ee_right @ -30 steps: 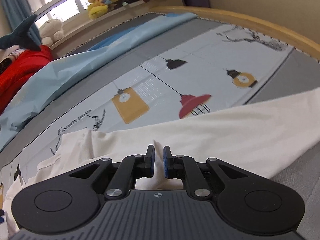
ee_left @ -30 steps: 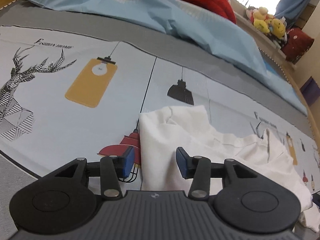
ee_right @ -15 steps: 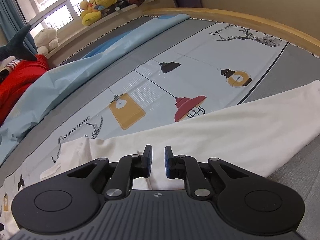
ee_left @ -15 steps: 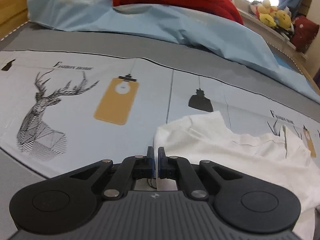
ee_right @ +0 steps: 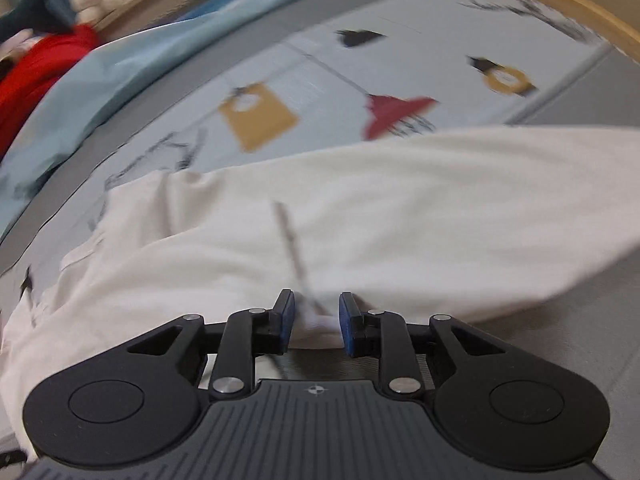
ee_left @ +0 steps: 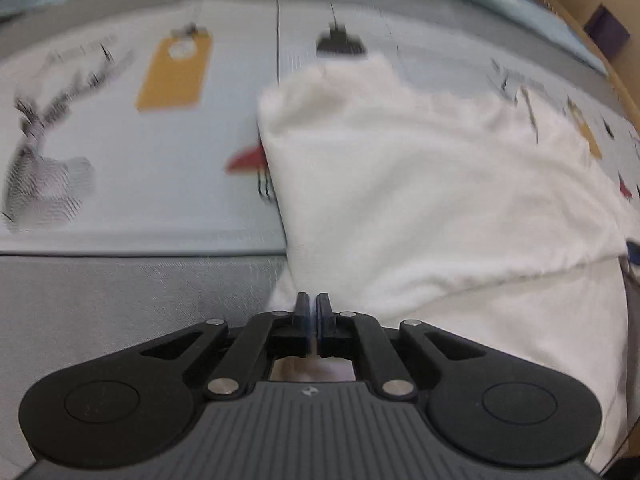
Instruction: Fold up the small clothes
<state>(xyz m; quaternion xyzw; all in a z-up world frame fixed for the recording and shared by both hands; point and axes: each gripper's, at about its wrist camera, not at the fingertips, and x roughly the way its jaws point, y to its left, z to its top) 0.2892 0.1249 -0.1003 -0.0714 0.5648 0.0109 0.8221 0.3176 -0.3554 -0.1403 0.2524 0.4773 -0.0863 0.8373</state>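
A white garment (ee_left: pixel 420 184) lies partly folded on the printed bed sheet (ee_left: pixel 140 168). My left gripper (ee_left: pixel 313 306) points steeply down at its near left edge and is shut on that edge, with the cloth pulled up to the pads. In the right wrist view the same white garment (ee_right: pixel 360 208) stretches across the sheet (ee_right: pixel 280 80). My right gripper (ee_right: pixel 315 312) hangs low over its near edge. Its jaws are opening, and a small ridge of white cloth sits loose between the blue pads (ee_right: pixel 286 312). Both views are blurred by motion.
A light blue duvet (ee_right: pixel 120 68) and a red blanket (ee_right: pixel 36 64) are heaped at the far side of the bed. A wooden bed frame (ee_right: pixel 560 0) curves round the far right. A grey band of sheet (ee_left: pixel 120 300) runs beside the left gripper.
The left gripper closed on the garment's edge, then tipped down and moved with the cloth in it. The right jaws have spread apart and sunk closer to the garment.
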